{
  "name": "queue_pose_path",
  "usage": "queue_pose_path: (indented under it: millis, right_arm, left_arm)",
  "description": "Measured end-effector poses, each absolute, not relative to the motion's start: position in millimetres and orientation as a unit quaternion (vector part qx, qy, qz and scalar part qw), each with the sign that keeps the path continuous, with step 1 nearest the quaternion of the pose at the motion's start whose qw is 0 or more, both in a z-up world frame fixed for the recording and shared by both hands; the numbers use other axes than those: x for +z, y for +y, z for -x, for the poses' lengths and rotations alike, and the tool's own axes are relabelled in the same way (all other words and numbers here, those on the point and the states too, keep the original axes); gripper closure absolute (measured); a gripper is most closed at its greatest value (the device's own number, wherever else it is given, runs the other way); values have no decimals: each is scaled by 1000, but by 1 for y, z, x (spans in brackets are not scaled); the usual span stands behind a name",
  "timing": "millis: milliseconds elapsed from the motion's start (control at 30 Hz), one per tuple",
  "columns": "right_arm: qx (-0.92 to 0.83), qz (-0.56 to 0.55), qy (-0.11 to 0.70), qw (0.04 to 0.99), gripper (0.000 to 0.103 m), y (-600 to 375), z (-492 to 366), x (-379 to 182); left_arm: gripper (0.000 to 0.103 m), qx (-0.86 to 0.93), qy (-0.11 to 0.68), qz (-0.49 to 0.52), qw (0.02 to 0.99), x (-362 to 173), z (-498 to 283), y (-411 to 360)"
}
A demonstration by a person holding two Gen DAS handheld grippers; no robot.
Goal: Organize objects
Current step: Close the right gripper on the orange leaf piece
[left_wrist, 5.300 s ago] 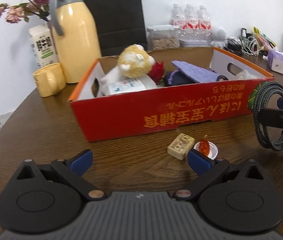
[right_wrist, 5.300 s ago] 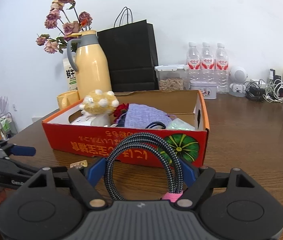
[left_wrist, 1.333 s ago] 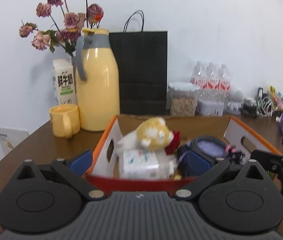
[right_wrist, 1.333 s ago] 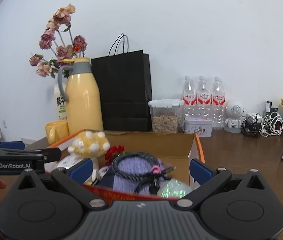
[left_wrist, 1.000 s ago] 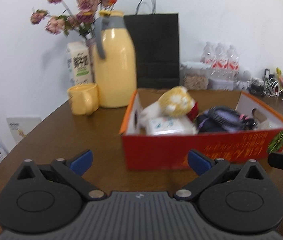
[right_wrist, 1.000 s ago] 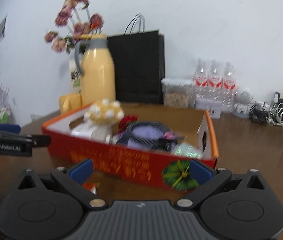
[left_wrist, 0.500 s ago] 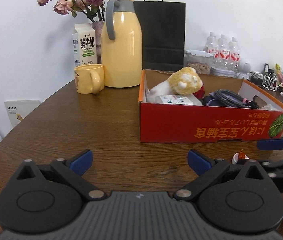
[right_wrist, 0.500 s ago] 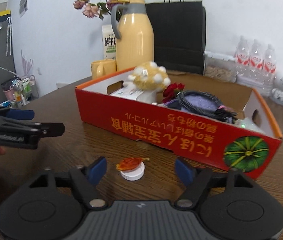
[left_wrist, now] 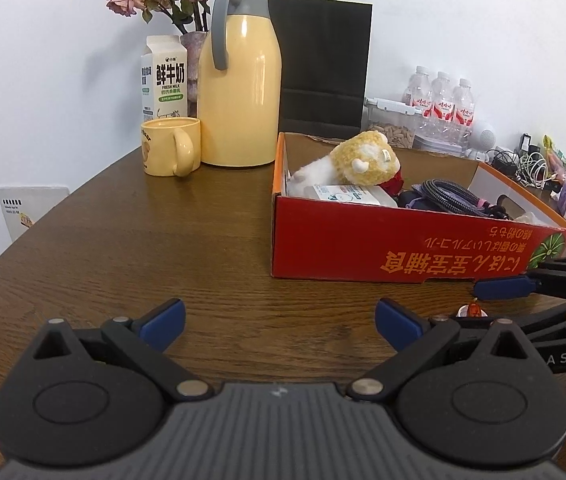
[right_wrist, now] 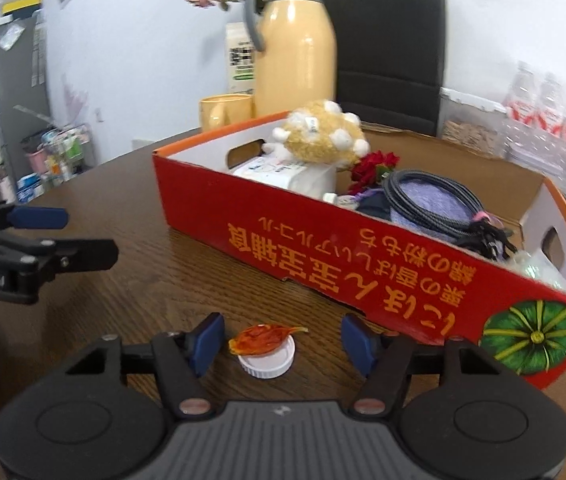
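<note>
Down on the wooden tabletop [right_wrist: 131,280] before the red cardboard box [right_wrist: 363,256], right gripper [right_wrist: 283,344] fingers, closing, straddle the white bottle cap [right_wrist: 269,362] untouched; left gripper [left_wrist: 279,320] gapes empty.

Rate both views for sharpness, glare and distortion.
Left wrist view: sharp throughout; the milk carton print is readable, a window glare streaks the yellow jug, and fisheye bends the table edge. Right wrist view: softer, with the water bottles and far left clutter smeared; the red box lettering stays legible.
</note>
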State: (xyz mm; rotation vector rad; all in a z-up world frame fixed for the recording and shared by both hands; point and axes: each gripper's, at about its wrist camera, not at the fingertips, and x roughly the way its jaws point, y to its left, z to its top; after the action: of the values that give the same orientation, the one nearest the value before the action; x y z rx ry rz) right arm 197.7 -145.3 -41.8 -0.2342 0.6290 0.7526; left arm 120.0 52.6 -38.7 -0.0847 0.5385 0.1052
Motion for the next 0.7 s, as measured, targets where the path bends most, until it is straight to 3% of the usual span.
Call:
queue_pose_path:
  millis: [233, 300, 333, 367, 700]
  right_arm:
    - [415, 136, 289, 852, 43, -144, -199, -42]
    - [421, 136, 289, 849, 50, -144, -200, -41]
    - [422, 135, 287, 849, 61, -145, -200, -41]
    - [422, 135, 286, 850, 63, -145, -200, -41]
    - [418, 134, 266, 858, 64, -151, -194, -37]
  left_arm:
    - [0, 48, 270, 43, 961, -40, -122, 52]
    - [0, 48, 271, 43, 960, -40, -122, 52]
    - [0, 48, 272, 43, 960, -41, -123, 52]
    - [0, 49, 273, 43, 960, -41, -123, 52]
    - [0, 54, 279, 42, 958, -43, -125, 50]
